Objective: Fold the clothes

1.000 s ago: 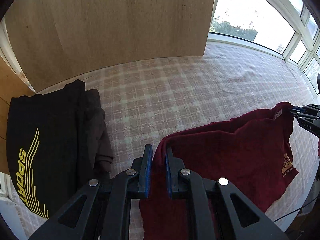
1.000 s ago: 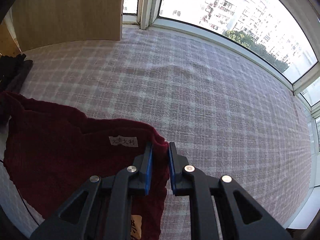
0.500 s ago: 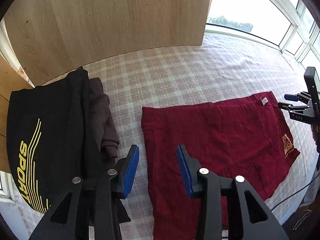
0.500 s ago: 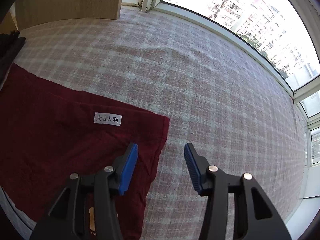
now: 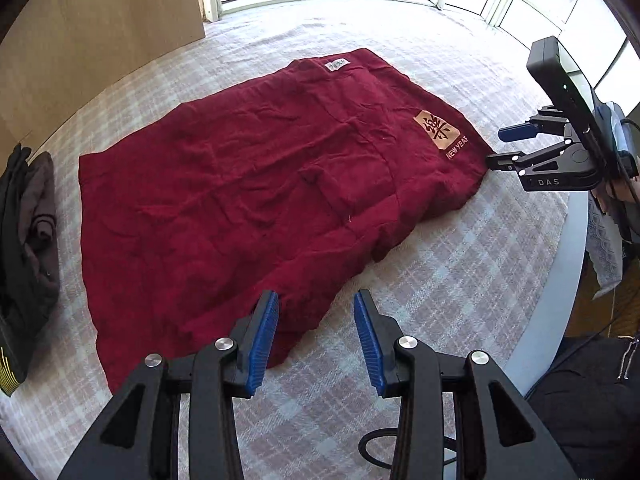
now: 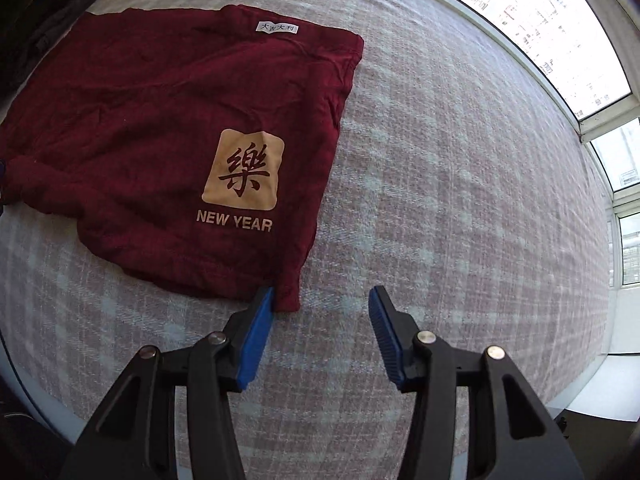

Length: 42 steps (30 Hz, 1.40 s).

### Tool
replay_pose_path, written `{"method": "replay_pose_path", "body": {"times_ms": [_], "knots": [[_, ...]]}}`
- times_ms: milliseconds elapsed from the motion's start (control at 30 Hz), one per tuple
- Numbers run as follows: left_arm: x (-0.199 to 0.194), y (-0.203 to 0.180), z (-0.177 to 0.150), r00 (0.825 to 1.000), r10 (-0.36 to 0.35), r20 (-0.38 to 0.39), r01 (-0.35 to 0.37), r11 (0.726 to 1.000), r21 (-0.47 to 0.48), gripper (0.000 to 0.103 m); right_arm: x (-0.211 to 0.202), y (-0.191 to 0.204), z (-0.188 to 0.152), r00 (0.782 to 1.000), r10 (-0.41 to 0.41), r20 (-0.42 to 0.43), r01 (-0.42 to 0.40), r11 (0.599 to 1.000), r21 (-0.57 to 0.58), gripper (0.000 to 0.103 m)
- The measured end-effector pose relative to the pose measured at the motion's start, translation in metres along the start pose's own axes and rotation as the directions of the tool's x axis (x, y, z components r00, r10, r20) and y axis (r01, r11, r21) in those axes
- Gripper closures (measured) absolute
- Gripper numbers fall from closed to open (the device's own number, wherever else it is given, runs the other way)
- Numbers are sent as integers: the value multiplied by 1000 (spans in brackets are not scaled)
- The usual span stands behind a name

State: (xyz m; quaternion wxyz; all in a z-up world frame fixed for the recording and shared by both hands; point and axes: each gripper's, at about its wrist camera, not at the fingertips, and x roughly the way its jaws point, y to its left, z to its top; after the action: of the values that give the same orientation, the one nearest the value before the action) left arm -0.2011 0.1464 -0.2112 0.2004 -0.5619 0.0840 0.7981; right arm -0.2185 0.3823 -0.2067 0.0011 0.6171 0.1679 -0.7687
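Lying flat and wrinkly on the checked cloth (image 5: 460,268) of the surface, the red shirt (image 5: 240,200) is looking soft, with a gold square patch (image 6: 243,170). Both grippers' jaws have just been opening. The left gripper (image 5: 316,334) is hanging released over the shirt's near edge, gripping nothing. The right gripper (image 6: 322,330) is released too, one blue pad just beside a shirt corner. Only the left view is showing dark clothes (image 5: 28,232) piled beside the shirt.
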Motion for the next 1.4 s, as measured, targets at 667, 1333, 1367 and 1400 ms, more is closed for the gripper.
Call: {"method": "replay_pose_path", "body": {"times_ms": [667, 1333, 1367, 1400], "knots": [[-20, 30, 46, 976, -195, -99, 191, 980, -52, 88, -58, -28, -33, 984, 174, 42, -176, 981, 77, 99], [-1, -43, 15, 994, -94, -49, 99, 989, 114, 72, -3, -27, -27, 994, 100, 52, -105, 990, 98, 53], [6, -46, 17, 997, -64, -50, 69, 990, 126, 72, 5, -26, -26, 993, 110, 42, -113, 989, 98, 53], [14, -49, 20, 998, -21, -51, 28, 989, 142, 72, 13, -23, -25, 993, 113, 31, -116, 989, 91, 53]]}}
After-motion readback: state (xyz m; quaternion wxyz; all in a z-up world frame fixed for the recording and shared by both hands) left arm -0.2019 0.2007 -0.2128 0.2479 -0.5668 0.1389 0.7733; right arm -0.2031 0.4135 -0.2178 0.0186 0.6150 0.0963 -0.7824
